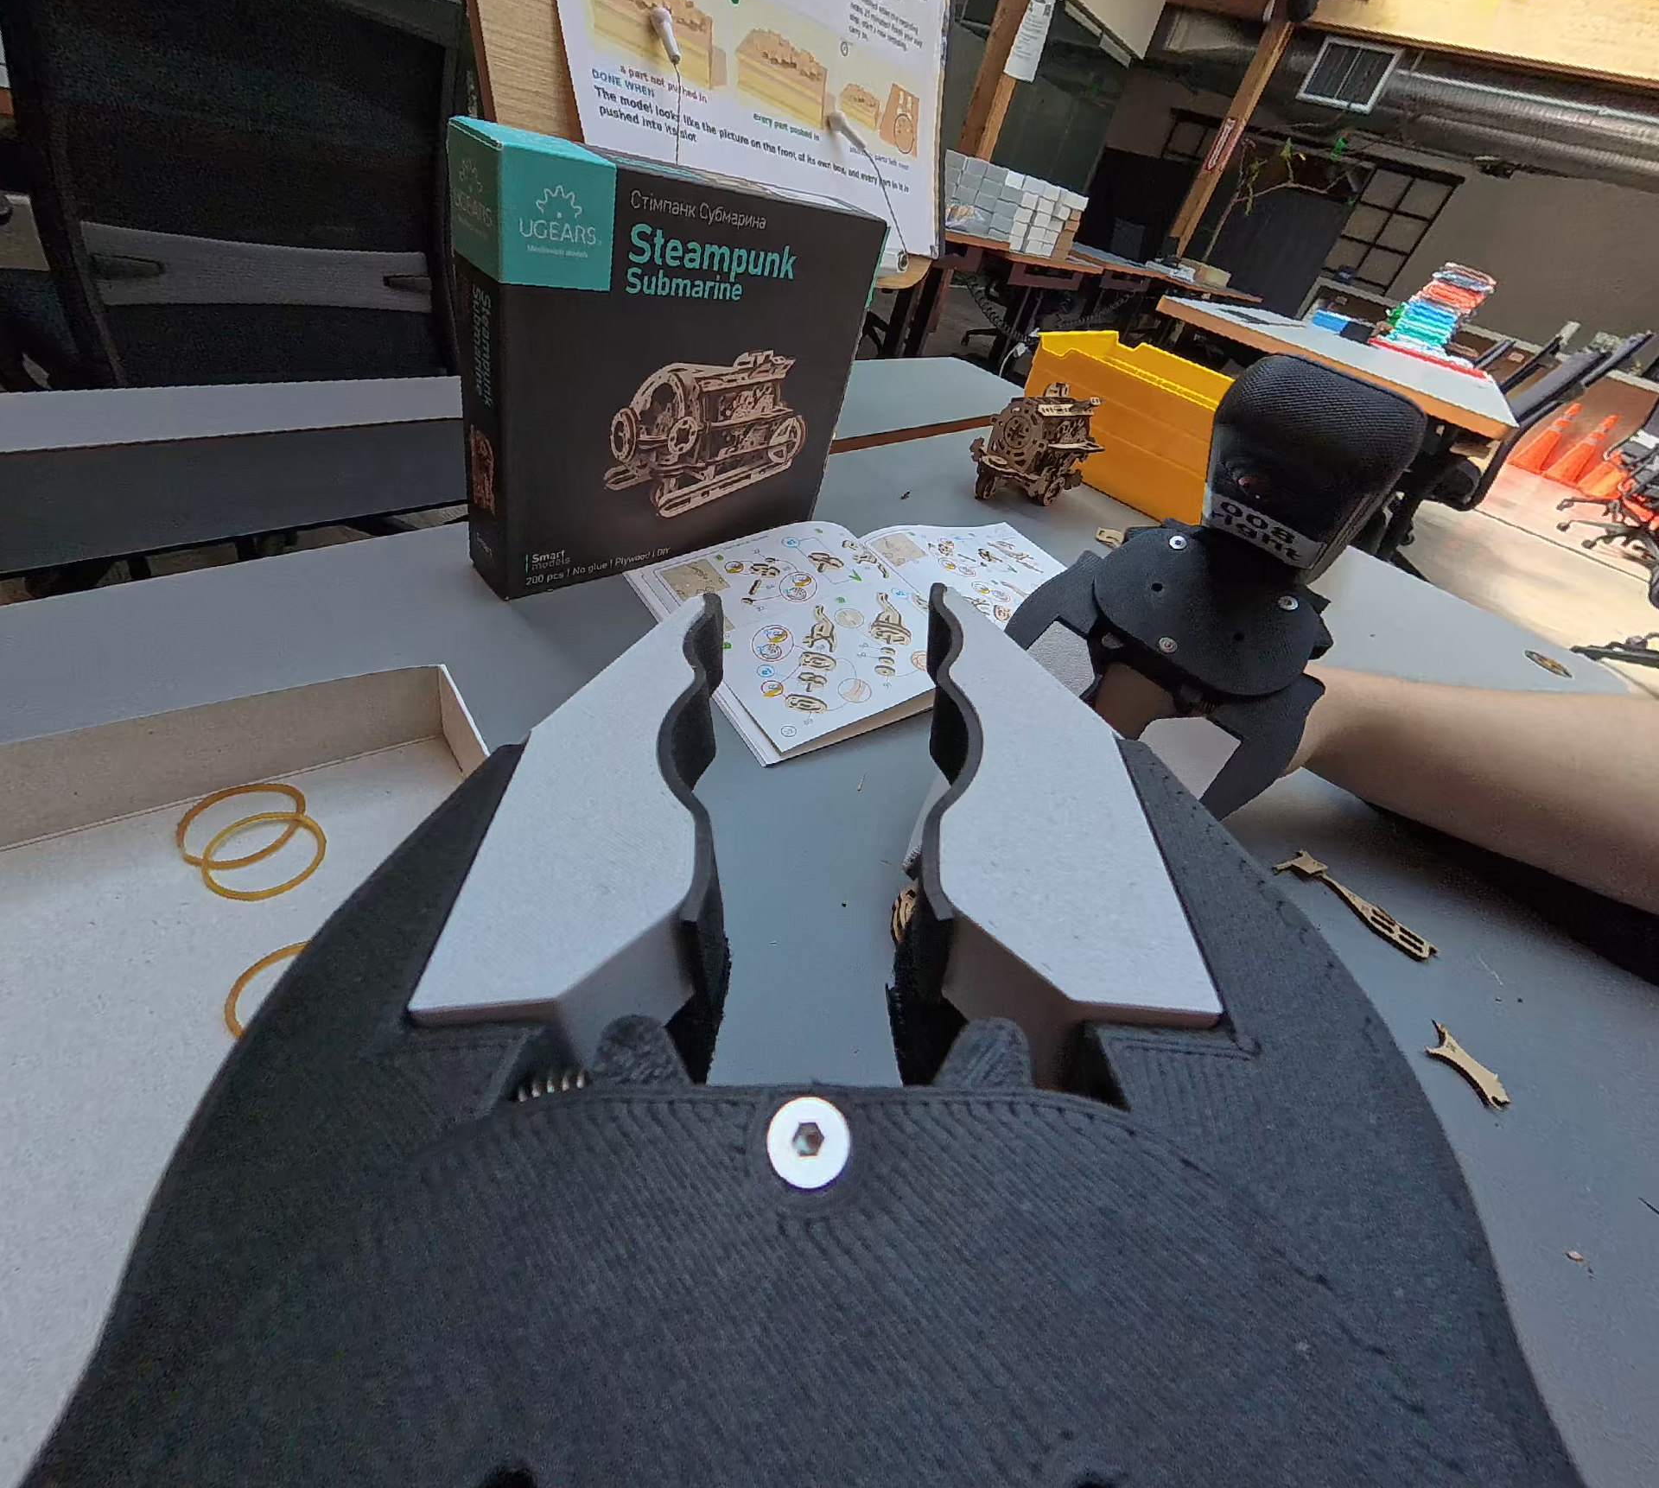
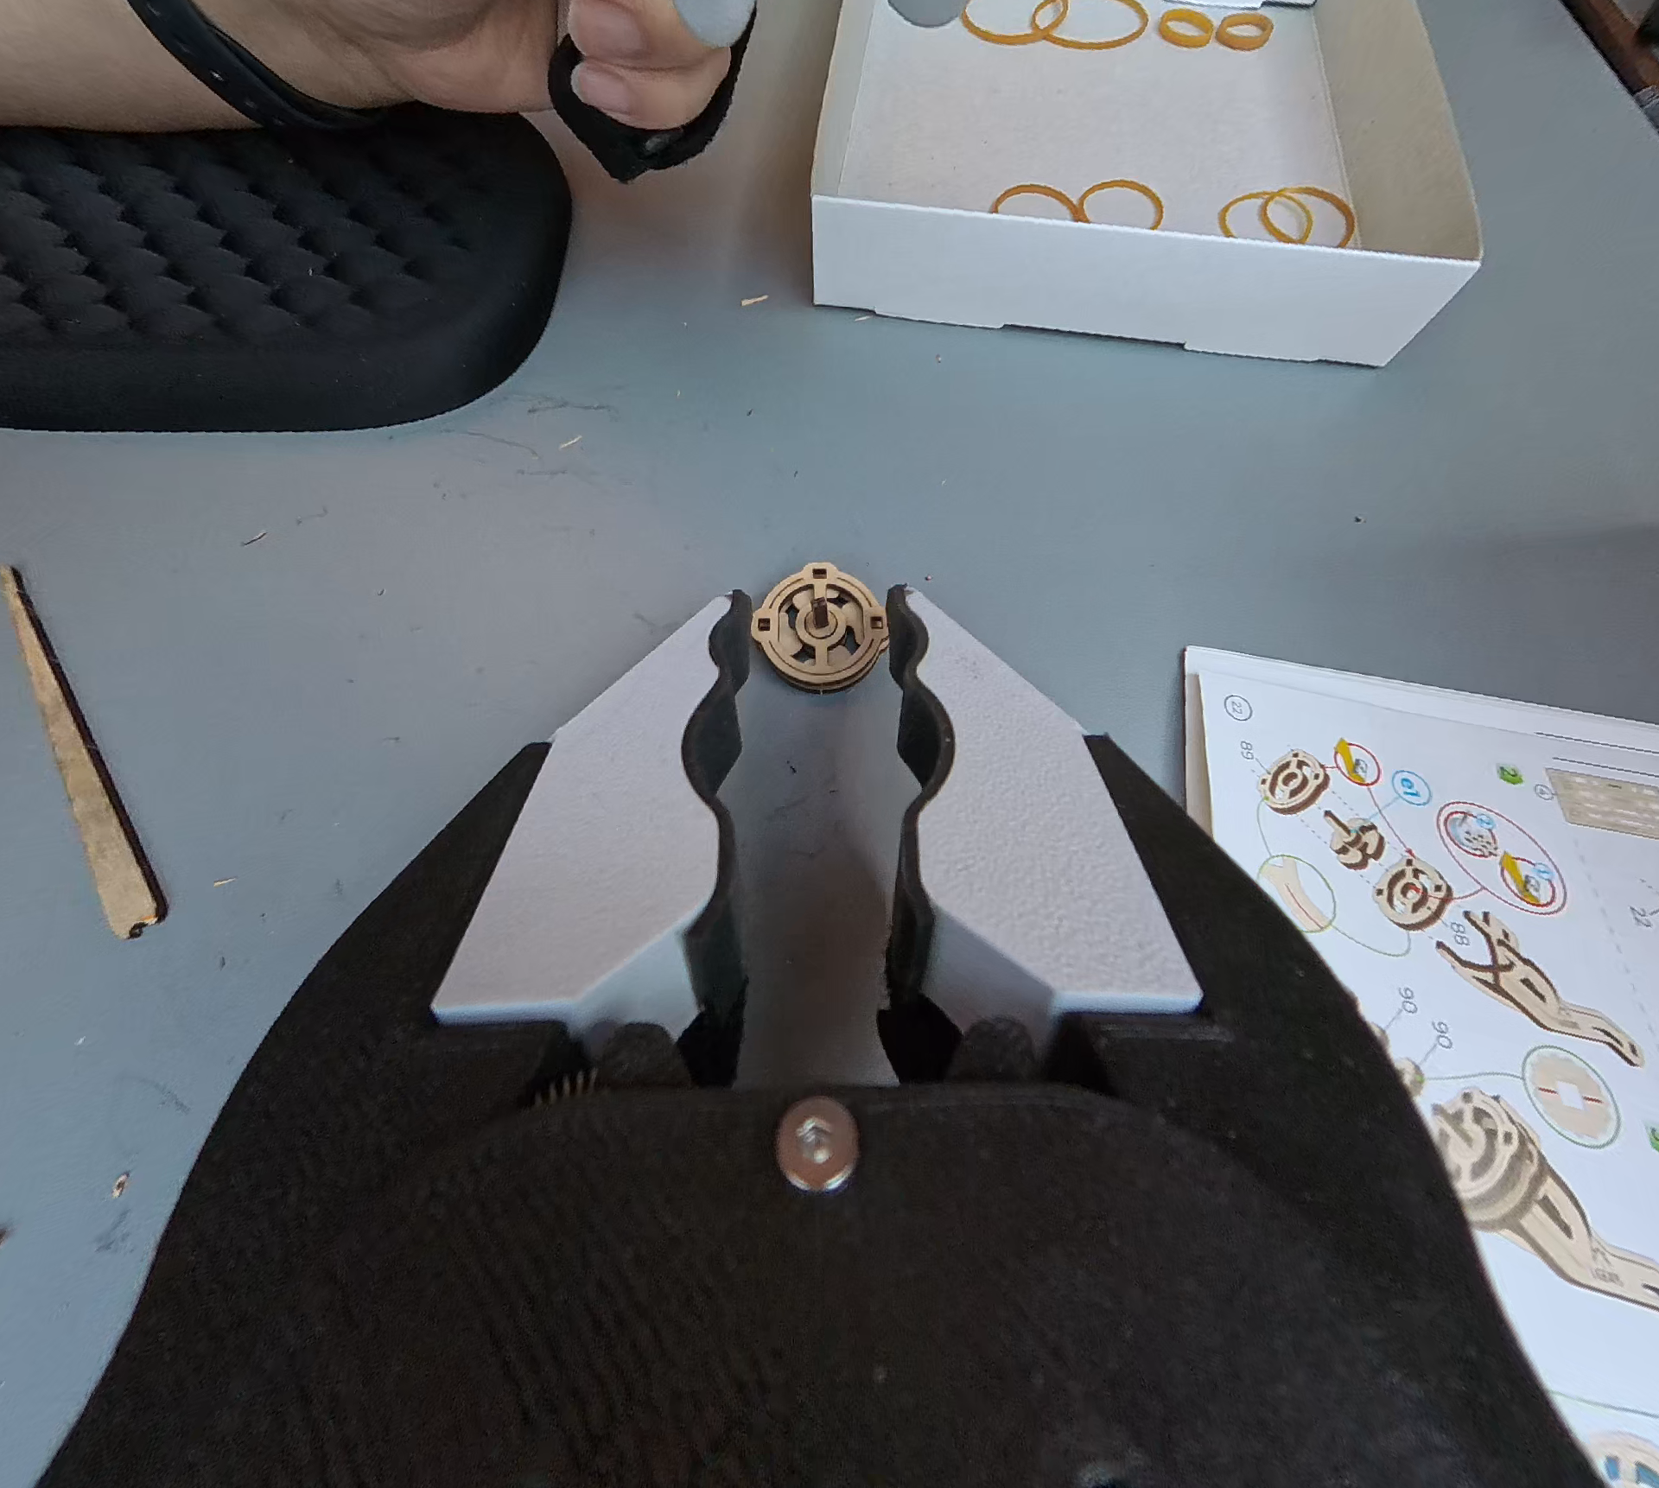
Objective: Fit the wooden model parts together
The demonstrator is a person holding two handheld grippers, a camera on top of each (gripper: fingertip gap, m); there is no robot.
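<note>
The right gripper (image 2: 819, 619) is bracketing a small round wooden wheel assembly (image 2: 819, 631) lying on the grey counter (image 2: 898, 457), its jaws touching or nearly touching the rim; whether it is clenched I cannot tell. The left gripper (image 1: 826, 628) is hovering released and empty above the instruction booklet (image 1: 835, 637). A good grasp probably needs squeezing squarely across the rim, keeping the centre peg upright.

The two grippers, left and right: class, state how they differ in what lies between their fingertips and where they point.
The right gripper has a small round wooden part between its fingertips; the left gripper has nothing between its own. The right gripper points down at the grey table; the left gripper points toward the open instruction booklet and the model's box. Both have grey fingers with black wavy pads, set apart.
</note>
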